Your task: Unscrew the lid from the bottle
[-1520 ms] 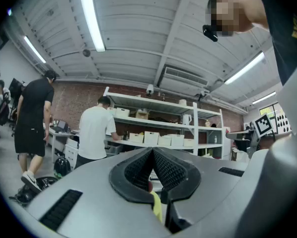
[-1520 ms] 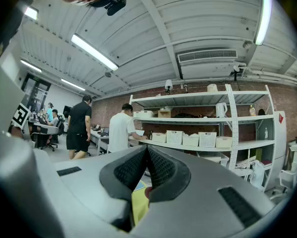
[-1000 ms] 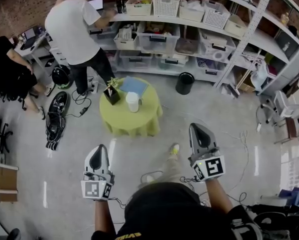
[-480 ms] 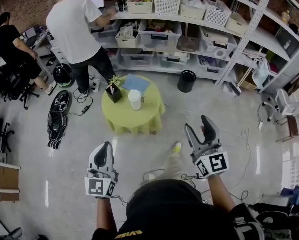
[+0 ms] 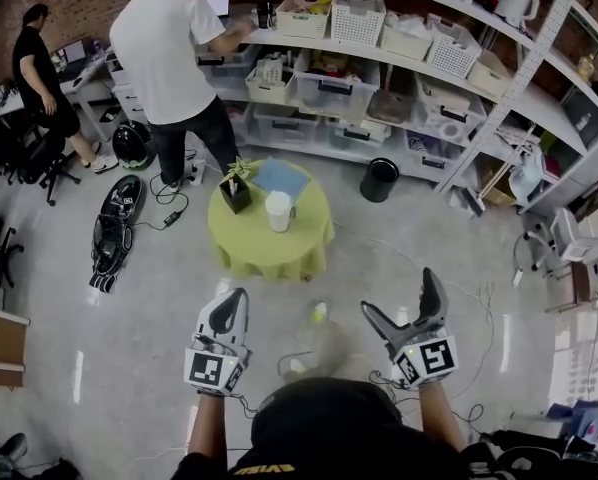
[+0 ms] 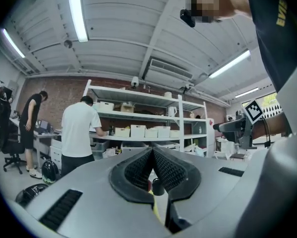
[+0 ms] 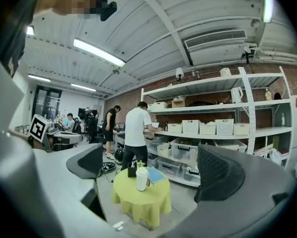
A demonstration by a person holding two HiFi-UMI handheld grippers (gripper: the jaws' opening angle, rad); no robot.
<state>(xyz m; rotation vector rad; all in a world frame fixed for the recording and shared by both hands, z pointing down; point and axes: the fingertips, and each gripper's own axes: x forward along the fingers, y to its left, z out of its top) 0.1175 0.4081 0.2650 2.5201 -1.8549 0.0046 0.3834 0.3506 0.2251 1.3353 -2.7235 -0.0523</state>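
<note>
The left claw points level, pinched closed. The right claw — level too — has just been opening, now wide and empty, well short of the bottle on the desk.

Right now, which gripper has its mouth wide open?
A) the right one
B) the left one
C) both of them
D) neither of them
A: the right gripper has just been opening, and its jaws now stand wide apart with nothing between them. The left gripper has its jaws pressed together.
</note>
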